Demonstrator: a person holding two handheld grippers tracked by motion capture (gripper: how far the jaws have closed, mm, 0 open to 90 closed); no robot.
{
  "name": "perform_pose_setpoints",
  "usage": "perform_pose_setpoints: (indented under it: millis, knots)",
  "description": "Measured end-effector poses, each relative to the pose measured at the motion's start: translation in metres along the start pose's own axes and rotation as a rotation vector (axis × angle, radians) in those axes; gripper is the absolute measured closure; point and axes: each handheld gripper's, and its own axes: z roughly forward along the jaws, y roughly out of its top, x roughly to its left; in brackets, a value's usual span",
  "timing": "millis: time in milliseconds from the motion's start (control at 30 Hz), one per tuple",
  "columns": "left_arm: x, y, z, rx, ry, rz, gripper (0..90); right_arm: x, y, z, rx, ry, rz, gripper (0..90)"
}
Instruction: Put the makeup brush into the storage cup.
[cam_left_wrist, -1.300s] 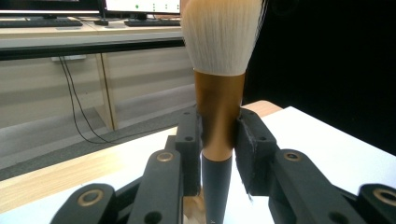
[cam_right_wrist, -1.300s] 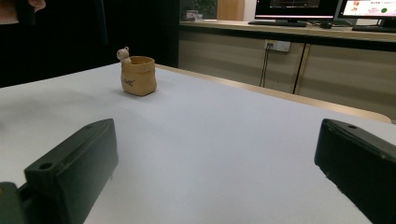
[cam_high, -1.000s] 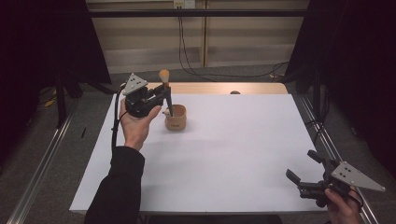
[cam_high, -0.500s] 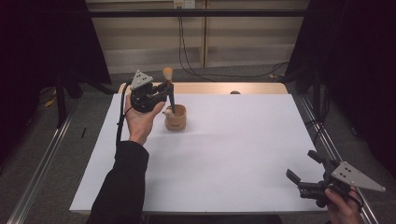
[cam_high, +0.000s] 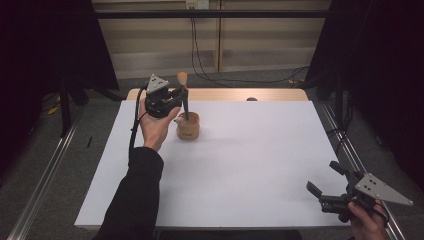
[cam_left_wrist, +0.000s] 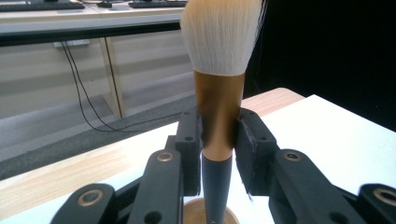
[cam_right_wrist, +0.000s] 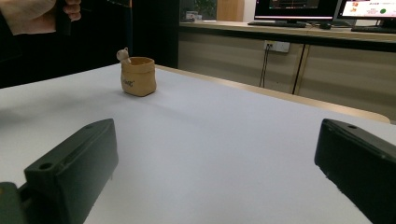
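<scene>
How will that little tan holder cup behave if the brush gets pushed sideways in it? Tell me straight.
The cup looks small and probably light, so it may well tip or slide on the smooth white table. The tall brush, clamped by the left hand-held gripper, stands well above the rim, giving leverage. Its walls look soft and sack-like, so they might give.
</scene>
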Motion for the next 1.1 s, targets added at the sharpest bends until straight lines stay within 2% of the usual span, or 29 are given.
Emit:
perform_pose_setpoints:
  millis: [100,133,167,267,300,333,367,433,467,533,600,733,967,1000,1100]
  knots:
    - [0.0,-0.001,0.003,0.0,0.019,0.006,72.5,0.0,0.0,0.0,-0.003,0.002,0.002,0.0]
    - [0.0,-0.002,0.004,-0.003,0.004,-0.011,72.5,0.0,0.0,0.0,-0.002,0.003,0.001,0.0]
    - [0.0,-0.003,0.005,0.008,0.016,-0.002,72.5,0.0,0.0,0.0,0.001,-0.002,0.001,0.0]
    - [-0.003,-0.005,0.007,0.021,0.019,0.023,72.5,0.0,0.0,0.0,-0.004,0.002,-0.001,0.0]
    - [-0.004,-0.007,0.008,0.031,0.029,0.046,72.5,-0.001,0.0,0.0,-0.004,0.0,-0.002,0.0]
    - [-0.005,-0.008,0.009,0.043,0.028,0.046,72.4,0.0,0.0,0.0,-0.004,0.0,-0.001,0.0]
    - [-0.004,-0.011,0.01,0.04,0.015,0.034,72.4,0.0,0.0,0.0,-0.002,-0.003,-0.001,0.0]
    - [-0.005,-0.016,0.012,0.048,0.028,0.026,72.5,0.0,0.0,0.0,0.001,-0.002,-0.002,0.0]
    - [-0.004,-0.018,0.013,0.051,0.018,0.021,72.5,0.0,0.0,0.0,0.001,-0.002,-0.001,0.0]
    - [-0.003,-0.022,0.014,0.063,0.025,0.028,72.4,0.0,0.0,0.0,0.001,-0.001,0.0,0.0]
    - [-0.003,-0.026,0.015,0.054,0.011,0.002,72.5,0.0,0.0,0.0,0.001,-0.003,0.0,0.0]
    - [-0.002,-0.031,0.014,0.066,0.024,0.008,72.4,0.0,0.0,0.0,0.003,-0.003,-0.001,0.0]
    - [-0.003,-0.036,0.018,0.066,0.031,-0.008,72.4,0.0,0.0,0.0,0.006,0.0,-0.003,0.0]
    - [-0.001,-0.037,0.019,0.069,0.017,-0.004,72.4,0.0,0.0,0.0,0.005,-0.001,-0.004,0.0]
    - [-0.002,-0.04,0.022,0.077,0.012,-0.016,72.4,0.0,0.0,0.0,0.004,0.003,-0.004,0.0]
